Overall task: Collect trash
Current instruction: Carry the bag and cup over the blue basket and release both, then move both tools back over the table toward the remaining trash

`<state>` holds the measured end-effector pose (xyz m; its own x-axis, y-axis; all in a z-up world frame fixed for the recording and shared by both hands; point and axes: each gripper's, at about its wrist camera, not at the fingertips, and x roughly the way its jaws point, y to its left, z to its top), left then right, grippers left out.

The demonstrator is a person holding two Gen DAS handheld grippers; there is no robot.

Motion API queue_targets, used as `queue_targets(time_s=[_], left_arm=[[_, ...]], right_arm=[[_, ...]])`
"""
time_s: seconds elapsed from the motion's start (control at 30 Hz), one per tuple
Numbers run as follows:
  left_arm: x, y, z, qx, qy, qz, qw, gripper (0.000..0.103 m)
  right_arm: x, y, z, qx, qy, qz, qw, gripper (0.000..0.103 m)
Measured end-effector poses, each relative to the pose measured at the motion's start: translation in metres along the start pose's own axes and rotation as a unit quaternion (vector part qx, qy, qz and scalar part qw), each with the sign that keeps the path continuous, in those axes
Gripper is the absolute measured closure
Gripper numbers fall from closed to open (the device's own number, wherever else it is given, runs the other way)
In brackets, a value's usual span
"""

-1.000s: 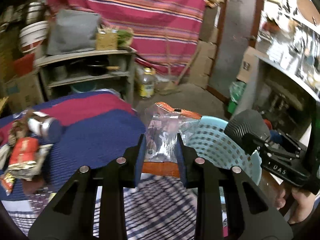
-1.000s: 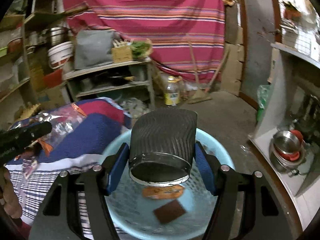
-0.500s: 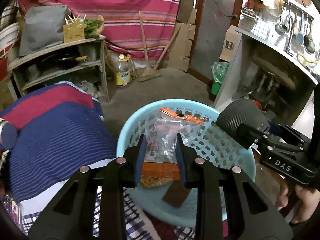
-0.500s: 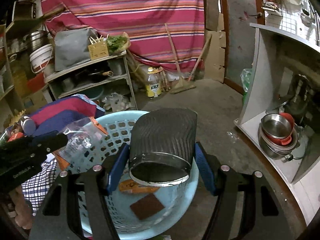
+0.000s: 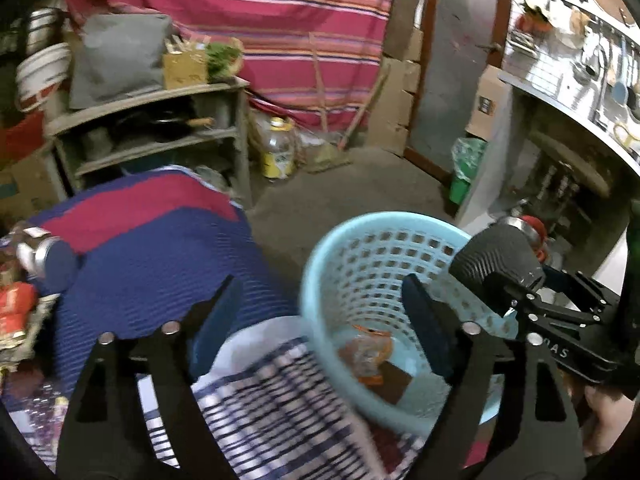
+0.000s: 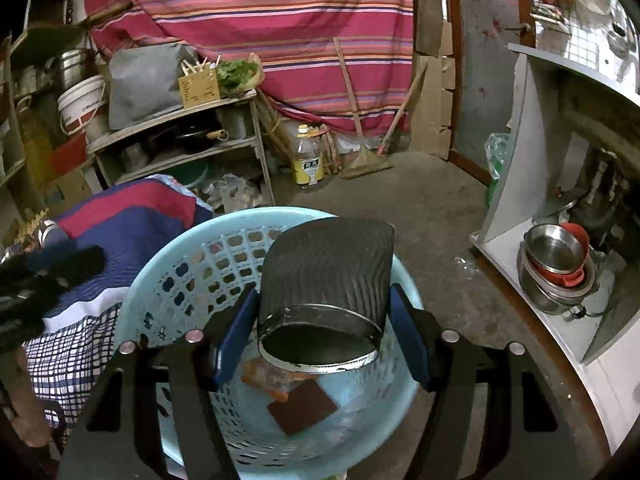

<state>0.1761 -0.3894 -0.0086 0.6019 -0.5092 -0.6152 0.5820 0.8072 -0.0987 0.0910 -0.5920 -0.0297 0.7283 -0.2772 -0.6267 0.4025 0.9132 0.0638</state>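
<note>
A pale blue perforated plastic basket (image 6: 168, 292) sits at the edge of the cloth-covered surface (image 5: 168, 256), its far rim toward bare concrete floor (image 6: 420, 208) that runs open to 12 o'clock as far as a wooden shelf unit (image 6: 176, 152) and a striped red hanging cloth (image 6: 256, 12). The left claw (image 5: 320, 312) has its jaws opening with nothing between them, 1 blue pad over the cloth and 1 over the basket's mouth. A clear wrapper with orange edging (image 5: 366, 354) lies on the basket floor, touching a flat brown square (image 5: 394, 382).

The right claw (image 6: 322, 330) grips a ribbed black tin (image 6: 328, 268) with a bright metal rim, held over the basket's near side. In the left view, that tin and the right claw's body crowd the basket's rim at 3 o'clock.

More litter lies on the cloth at 9 o'clock in the left view: a metal can with a dark blue side (image 5: 48, 256) on its side and a red packet (image 5: 16, 308) beside it. At 3 o'clock in the right view, a grey cabinet (image 6: 516, 184) holds stacked steel bowls (image 6: 556, 264). A yellow-labelled bottle (image 6: 308, 160) and a broom (image 6: 360, 136) stand against the hanging cloth.
</note>
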Motion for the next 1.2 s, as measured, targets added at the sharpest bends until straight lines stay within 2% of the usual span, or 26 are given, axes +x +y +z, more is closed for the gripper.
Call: queue_targets(time_s=[0.23,0.27,0.33,0.53,0.63,0.83,0.97,1.07,1.2], left_arm=[[-0.035,0.043,-0.006,-0.001,-0.016,0.067,0.9976,0.01],[-0.04,0.048,-0.006,-0.002,-0.02,0.074,0.997,0.009],[-0.05,0.06,-0.004,-0.005,-0.031,0.09,0.9955,0.006],[-0.071,0.101,-0.001,-0.041,-0.037,0.11,0.9923,0.006],[-0.082,0.119,-0.003,-0.05,-0.044,0.125,0.9899,0.006],[-0.107,0.165,-0.011,-0.062,-0.049,0.155,0.9847,0.006],[-0.118,0.203,-0.02,-0.075,-0.038,0.165,0.9827,0.006],[-0.127,0.23,-0.03,-0.078,-0.03,0.192,0.9778,0.006],[-0.136,0.266,-0.044,-0.106,-0.02,0.204,0.9729,0.006]], right_arm=[[0.011,0.02,0.002,0.014,-0.001,0.005,1.0,0.036],[0.011,0.022,0.002,0.014,0.0,0.002,1.0,0.035],[0.009,0.027,0.002,0.016,-0.004,-0.009,1.0,0.018],[-0.002,0.046,-0.001,0.013,-0.005,-0.015,1.0,0.016],[-0.01,0.068,-0.003,-0.004,-0.009,-0.009,1.0,0.016],[-0.023,0.136,-0.007,-0.022,-0.012,0.036,0.999,0.016],[-0.03,0.185,-0.007,-0.034,-0.014,0.071,0.997,0.016],[-0.034,0.219,-0.008,-0.04,-0.015,0.091,0.995,0.016],[-0.036,0.265,-0.007,-0.053,-0.015,0.115,0.992,0.016]])
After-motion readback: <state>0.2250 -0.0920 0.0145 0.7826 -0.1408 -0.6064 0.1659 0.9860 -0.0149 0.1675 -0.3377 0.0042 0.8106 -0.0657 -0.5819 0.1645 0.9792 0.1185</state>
